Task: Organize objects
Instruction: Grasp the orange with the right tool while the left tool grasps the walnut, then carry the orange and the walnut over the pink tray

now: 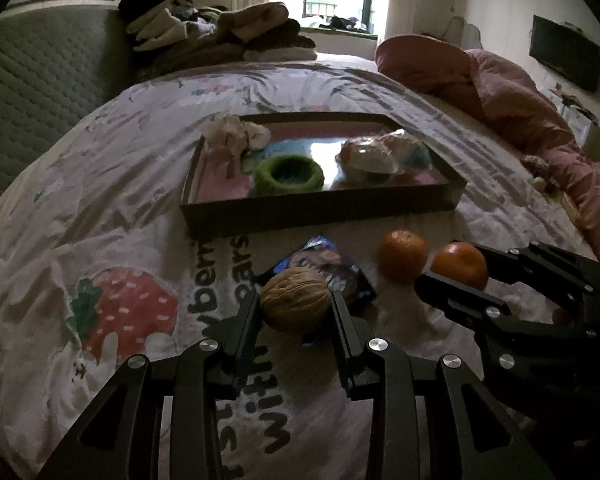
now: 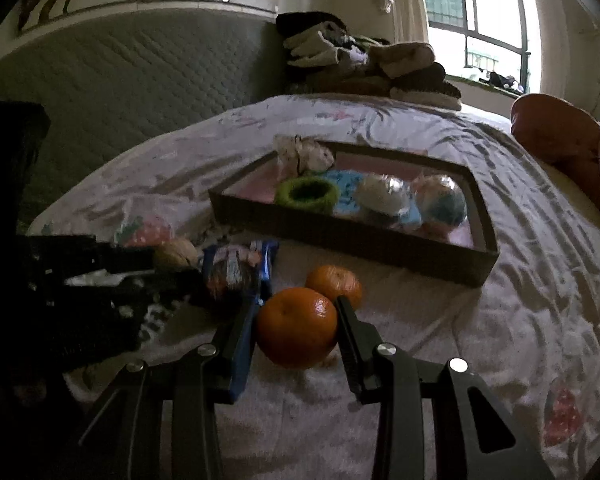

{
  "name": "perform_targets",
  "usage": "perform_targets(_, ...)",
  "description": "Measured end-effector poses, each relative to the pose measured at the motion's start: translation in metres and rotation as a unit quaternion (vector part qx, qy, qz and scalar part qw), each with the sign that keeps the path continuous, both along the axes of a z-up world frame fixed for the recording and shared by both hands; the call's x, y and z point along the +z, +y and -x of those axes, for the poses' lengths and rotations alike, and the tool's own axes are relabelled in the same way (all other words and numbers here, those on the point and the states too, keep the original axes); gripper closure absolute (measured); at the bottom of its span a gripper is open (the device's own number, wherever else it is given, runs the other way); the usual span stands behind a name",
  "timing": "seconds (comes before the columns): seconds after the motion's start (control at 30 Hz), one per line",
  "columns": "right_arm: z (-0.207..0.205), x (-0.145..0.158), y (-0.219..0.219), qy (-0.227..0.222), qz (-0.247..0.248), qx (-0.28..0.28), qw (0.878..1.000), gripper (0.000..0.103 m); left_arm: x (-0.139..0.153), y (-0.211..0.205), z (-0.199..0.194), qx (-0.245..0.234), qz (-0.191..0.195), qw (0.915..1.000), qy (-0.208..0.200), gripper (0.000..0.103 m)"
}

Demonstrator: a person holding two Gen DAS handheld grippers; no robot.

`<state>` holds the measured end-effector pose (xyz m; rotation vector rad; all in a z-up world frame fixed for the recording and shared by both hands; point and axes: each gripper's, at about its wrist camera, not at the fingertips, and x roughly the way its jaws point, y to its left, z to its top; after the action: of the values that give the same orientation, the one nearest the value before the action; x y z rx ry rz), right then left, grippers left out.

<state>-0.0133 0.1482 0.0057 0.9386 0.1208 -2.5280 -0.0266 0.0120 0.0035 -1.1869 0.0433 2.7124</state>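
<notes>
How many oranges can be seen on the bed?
2. One orange is held between the right gripper fingers; the other orange lies on the bedsheet just behind it. None shows in the tray.

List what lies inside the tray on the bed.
Inside the tray: a green ring, a crumpled cloth at one corner, wrapped balls. Its floor beneath them is covered.

Dark printed lettering runs across the bed sheet [image 1: 148, 184] just ahead of and beneath the left hand-held gripper [image 1: 296, 304], seen sideways from there. The pieces "bears" and "with" can be read, along with a cut-off "berr" beside a strawberry print. The blue snack packet [image 1: 332, 268] behind the fingertips carries printing too blurred to read.
</notes>
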Motion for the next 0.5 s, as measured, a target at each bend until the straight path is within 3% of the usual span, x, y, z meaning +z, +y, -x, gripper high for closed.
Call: perform_targets(0.5,0.019,0.029,0.004,0.049,0.009,-0.034,0.998,0.064,0.014,0.004,0.021,0.021,-0.003,0.9996,0.019,0.068)
